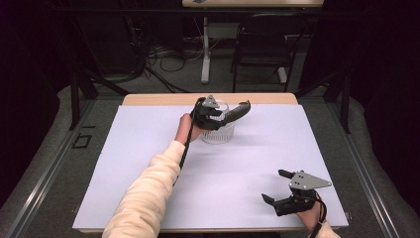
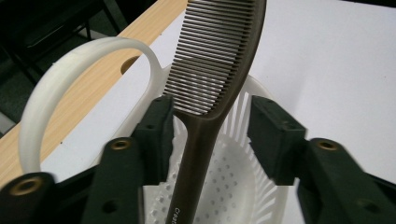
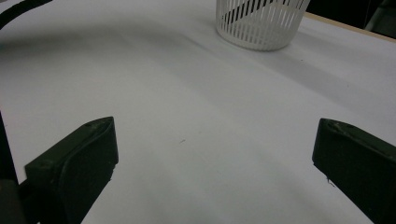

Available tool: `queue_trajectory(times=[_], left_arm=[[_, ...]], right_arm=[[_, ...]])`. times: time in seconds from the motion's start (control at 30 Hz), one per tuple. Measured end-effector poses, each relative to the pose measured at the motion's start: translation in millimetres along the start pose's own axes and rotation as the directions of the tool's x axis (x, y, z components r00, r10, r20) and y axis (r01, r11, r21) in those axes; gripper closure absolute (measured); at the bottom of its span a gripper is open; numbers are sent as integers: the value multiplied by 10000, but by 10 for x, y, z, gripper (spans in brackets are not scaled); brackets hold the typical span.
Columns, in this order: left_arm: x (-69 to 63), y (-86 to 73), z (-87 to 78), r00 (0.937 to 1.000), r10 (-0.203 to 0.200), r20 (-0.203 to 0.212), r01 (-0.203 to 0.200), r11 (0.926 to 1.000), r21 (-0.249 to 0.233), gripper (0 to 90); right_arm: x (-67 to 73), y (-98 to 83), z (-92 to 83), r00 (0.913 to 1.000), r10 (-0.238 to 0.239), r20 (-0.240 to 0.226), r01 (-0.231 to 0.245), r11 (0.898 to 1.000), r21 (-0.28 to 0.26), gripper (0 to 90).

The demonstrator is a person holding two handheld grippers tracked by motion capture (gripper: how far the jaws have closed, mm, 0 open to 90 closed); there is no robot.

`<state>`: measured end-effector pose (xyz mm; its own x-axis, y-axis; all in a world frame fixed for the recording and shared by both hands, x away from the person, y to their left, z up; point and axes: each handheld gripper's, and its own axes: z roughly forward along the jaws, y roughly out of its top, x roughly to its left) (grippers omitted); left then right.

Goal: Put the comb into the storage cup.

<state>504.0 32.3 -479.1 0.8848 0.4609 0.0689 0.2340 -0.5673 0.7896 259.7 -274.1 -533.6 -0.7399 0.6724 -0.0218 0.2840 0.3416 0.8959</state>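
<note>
A dark brown fine-toothed comb (image 2: 212,60) stands tilted, its handle reaching down into a white slotted basket (image 2: 236,186) with a raised white bail handle (image 2: 70,79). My left gripper (image 2: 212,126) is open around the comb's neck: the left pad lies close against it and the right pad stands clear. From above, the left gripper (image 1: 214,116) hovers over the basket (image 1: 218,135) at the far middle of the table, and the comb (image 1: 237,111) sticks out to the right. My right gripper (image 1: 273,185) rests near the front right, wide open with nothing between its jaws (image 3: 215,154).
A white sheet (image 1: 223,168) covers the table, with a wooden edge (image 1: 163,99) at the far side. The basket (image 3: 259,23) shows far off in the right gripper view. A chair (image 1: 262,44) and cables lie beyond the table.
</note>
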Motion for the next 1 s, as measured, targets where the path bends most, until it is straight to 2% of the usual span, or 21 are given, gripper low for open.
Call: queue_trajectory(times=[0.13, 0.3, 0.47, 0.87, 1.0], left_arm=[[-7, 26, -62, 9999, -116, -64, 116, 9999, 64, 415], [-18, 47, -128, 9995, -323, 70, 322, 9994, 141, 335], [-26, 63, -182, 9987, -498, 121, 492, 9978, 448, 246], [-59, 82, -320, 9977, -679, -59, 682, 9943, 822, 40], [-86, 59, -387, 9963, -850, -108, 856, 9923, 893, 1]], right_arm=[[0, 1, 0, 10000, -5, 26, 5, 10000, 4, 0], [6, 1, -4, 10000, 14, 47, -15, 10000, 57, 0], [6, 1, -2, 10000, -14, 53, 13, 10000, 52, 0], [9, 3, -3, 10000, -8, -2, 8, 10000, 40, 0], [11, 3, -5, 10000, -62, 1, 62, 10000, -6, 0]])
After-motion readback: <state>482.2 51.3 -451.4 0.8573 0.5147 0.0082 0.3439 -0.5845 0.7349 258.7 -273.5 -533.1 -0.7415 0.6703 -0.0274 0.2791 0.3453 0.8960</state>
